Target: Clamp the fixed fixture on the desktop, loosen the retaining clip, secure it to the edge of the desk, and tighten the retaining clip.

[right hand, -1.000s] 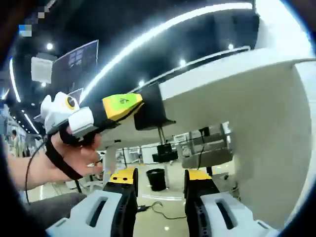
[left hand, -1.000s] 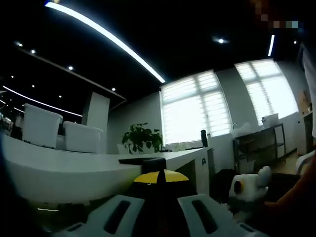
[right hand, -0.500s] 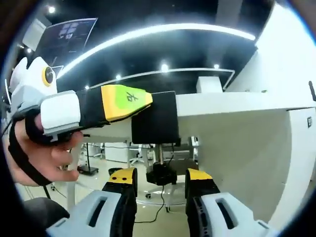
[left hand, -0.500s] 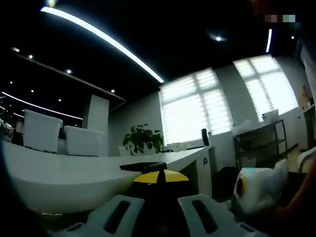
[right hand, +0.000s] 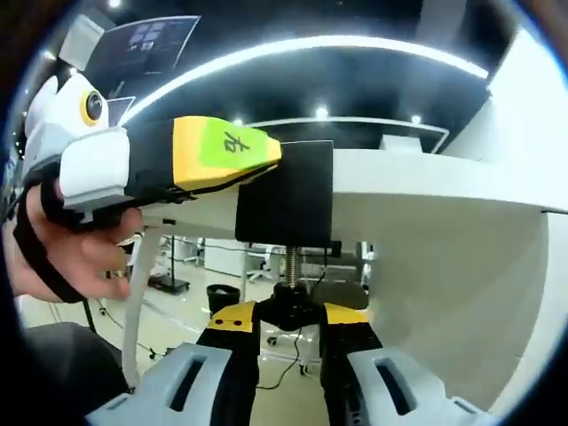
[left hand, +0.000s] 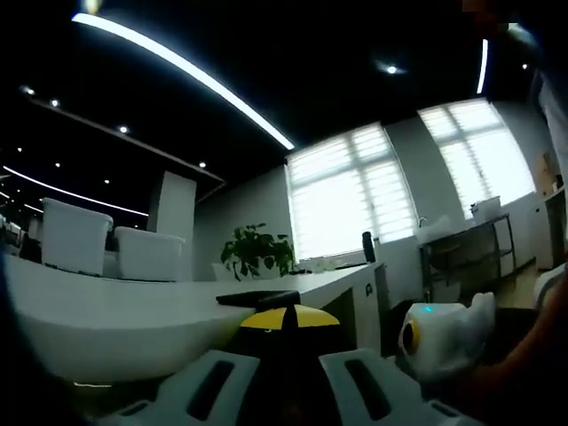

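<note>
The black fixture (right hand: 284,191) sits over the edge of the white desk (right hand: 426,186), its threaded screw (right hand: 291,260) hanging below the desktop. In the right gripper view my left gripper (right hand: 257,155) comes in from the left, held by a hand, its yellow tips shut on the fixture's upper part. My right gripper (right hand: 289,316) is under the desk, its yellow-tipped jaws shut on the black knob (right hand: 288,306) at the screw's lower end. In the left gripper view my left gripper (left hand: 288,318) has its tips together on the fixture's black plate (left hand: 257,299), which lies on the desk (left hand: 115,311).
The white body of my right gripper (left hand: 439,335) hangs low at the right in the left gripper view. White bins (left hand: 75,235) and a plant (left hand: 256,250) stand on the desk further back. A desk leg (right hand: 135,293) and office chairs stand beyond, under the desktop.
My right gripper has come up under the fixture and its jaws have narrowed onto the screw knob. The left gripper has kept its hold on the fixture.
</note>
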`<state>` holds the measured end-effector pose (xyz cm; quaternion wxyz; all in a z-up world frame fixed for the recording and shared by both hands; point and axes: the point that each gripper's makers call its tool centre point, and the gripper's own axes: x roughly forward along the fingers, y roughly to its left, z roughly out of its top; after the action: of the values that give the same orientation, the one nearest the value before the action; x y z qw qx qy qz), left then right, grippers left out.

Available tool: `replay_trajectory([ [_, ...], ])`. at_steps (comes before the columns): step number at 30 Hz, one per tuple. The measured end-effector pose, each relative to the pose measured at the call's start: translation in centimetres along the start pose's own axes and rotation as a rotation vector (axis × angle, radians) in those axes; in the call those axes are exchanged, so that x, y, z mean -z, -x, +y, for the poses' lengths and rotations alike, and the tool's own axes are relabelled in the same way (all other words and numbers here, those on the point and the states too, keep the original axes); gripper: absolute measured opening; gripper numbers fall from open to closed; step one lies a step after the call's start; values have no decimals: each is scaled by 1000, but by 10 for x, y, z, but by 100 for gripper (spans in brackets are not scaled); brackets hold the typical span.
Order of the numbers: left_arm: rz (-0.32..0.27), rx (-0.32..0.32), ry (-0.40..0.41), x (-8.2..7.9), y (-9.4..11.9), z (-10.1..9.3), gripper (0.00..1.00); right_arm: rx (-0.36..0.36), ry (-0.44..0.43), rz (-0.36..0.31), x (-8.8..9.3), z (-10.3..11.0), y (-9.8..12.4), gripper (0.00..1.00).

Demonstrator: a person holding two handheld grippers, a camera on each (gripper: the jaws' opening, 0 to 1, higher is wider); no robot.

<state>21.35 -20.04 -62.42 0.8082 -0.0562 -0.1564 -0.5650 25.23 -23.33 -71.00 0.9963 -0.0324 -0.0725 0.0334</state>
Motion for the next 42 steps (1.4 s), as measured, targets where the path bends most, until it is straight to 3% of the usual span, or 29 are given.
replay_trajectory([
  [3, -6, 4, 14, 0, 0, 0, 3, -108, -31, 0, 2, -3, -6, 24],
  [6, -2, 11, 15, 0, 0, -2, 3, -181, -133, 6, 5, -7, -16, 24],
  [9, 11, 14, 5, 1, 0, -3, 3, -287, -89, 25, 8, -1, -24, 24],
  [10, 13, 16, 1, 2, 0, -3, 3, -354, -71, 35, 10, 5, -23, 24],
  [15, 8, 20, 19, 2, 0, -2, 3, -527, 89, 81, 15, 12, -22, 19],
  [21, 7, 21, 28, 3, -1, -3, 3, -577, 126, 91, 18, 15, -24, 19],
  [26, 3, 20, 25, 4, -1, -3, 3, -493, 40, 57, 19, 13, -21, 22],
  [28, 3, 16, 18, 3, -1, -2, 3, -291, -30, 33, 20, -8, -21, 39],
  [29, 2, 14, 16, 3, -1, -2, 3, -238, -73, 12, 23, -8, -13, 47],
  [31, 1, 11, 13, 1, 1, -1, 3, -161, -138, 19, 32, -9, 0, 47],
  [33, -3, 11, 18, 0, 2, 0, 3, -95, -115, 44, 40, -10, 10, 46],
  [34, -4, 13, 19, 0, 2, 0, 3, -61, -61, 52, 39, -10, 13, 46],
  [37, -3, 11, 13, 0, 2, -1, 3, 26, 47, 36, 22, -4, 18, 46],
  [40, -6, 11, 19, 0, 2, 0, 3, 101, -11, 8, 15, 3, 18, 45],
  [42, -7, 9, 20, -1, 1, -1, 3, 137, -2, 0, 6, 10, 22, 44],
])
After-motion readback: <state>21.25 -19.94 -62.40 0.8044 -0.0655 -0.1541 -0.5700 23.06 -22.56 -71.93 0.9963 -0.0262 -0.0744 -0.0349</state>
